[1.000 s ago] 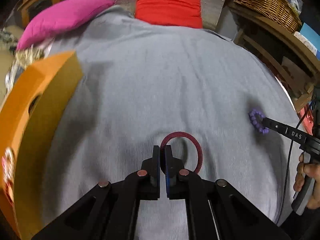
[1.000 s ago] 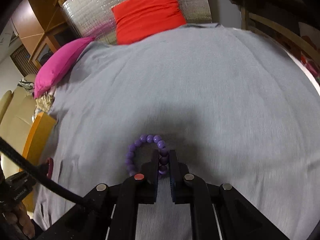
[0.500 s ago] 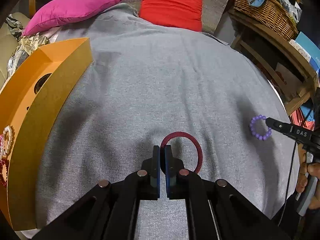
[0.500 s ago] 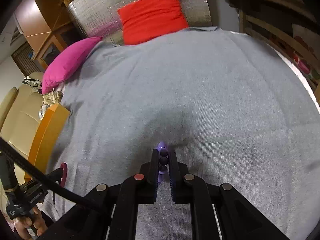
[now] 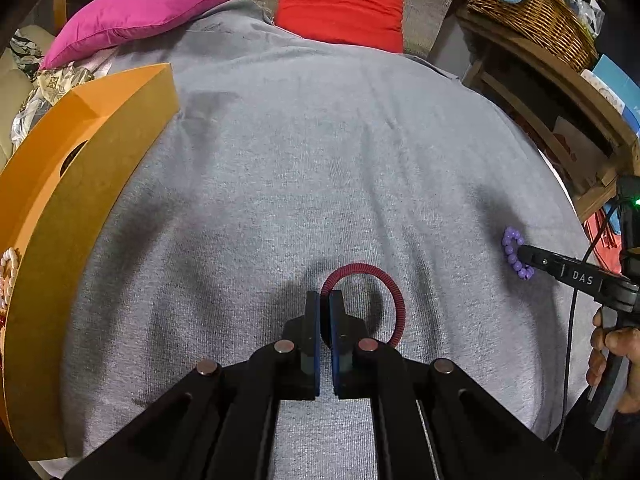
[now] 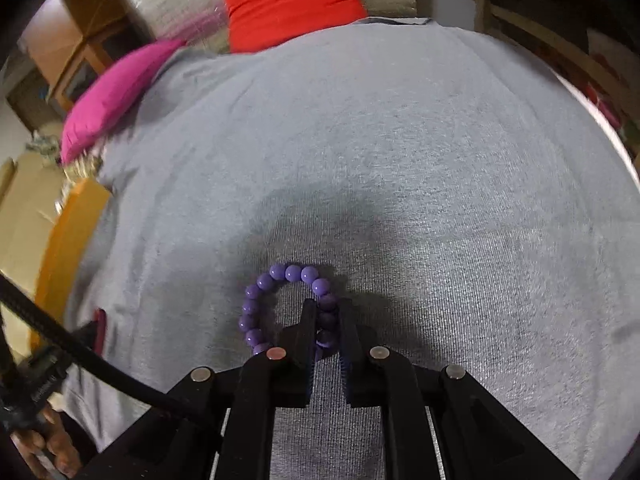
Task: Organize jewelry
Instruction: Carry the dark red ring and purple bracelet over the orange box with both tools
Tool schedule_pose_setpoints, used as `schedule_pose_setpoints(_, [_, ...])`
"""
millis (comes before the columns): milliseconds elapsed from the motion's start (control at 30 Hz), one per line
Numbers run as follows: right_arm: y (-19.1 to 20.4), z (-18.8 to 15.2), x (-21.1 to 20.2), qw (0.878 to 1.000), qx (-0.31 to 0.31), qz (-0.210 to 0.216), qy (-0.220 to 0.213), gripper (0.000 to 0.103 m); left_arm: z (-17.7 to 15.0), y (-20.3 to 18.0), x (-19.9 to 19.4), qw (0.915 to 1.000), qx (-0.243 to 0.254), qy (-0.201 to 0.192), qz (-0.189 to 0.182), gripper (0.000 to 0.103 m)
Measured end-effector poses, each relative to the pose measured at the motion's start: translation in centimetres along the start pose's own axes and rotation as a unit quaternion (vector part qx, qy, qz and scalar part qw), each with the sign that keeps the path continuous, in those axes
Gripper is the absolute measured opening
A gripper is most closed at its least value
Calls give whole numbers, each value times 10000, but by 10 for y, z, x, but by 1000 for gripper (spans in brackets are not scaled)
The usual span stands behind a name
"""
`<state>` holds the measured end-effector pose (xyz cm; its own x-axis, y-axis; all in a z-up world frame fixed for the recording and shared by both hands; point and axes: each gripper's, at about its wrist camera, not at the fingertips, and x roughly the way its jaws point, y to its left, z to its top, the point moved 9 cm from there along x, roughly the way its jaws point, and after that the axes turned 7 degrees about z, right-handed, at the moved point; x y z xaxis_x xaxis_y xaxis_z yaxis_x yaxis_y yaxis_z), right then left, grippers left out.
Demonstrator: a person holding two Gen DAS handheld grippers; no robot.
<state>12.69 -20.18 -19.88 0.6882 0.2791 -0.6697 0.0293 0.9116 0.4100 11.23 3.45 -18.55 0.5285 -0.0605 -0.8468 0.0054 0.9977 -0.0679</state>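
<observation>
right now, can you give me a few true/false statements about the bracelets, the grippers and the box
1. The left gripper is clamped on the dark red bangle. True.
2. The purple bead bracelet lies in the orange box. False: it is on the grey cloth, with one side of it between the jaws of the right gripper, which are opening.
3. The orange box sits at the left edge of the cloth. True.
4. The orange box holds no jewellery. False: a string of pale pearl-like beads shows inside it.
5. The red cushion lies on the cloth between the two bracelets. False: it stands at the far end, next to the pink cushion.
</observation>
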Motion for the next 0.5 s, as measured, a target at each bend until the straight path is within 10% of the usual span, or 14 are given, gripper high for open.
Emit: schedule_pose_setpoints(500, [5, 11, 12, 9989, -103, -44, 462, 14, -3, 2, -13, 9999, -45, -123, -85, 4])
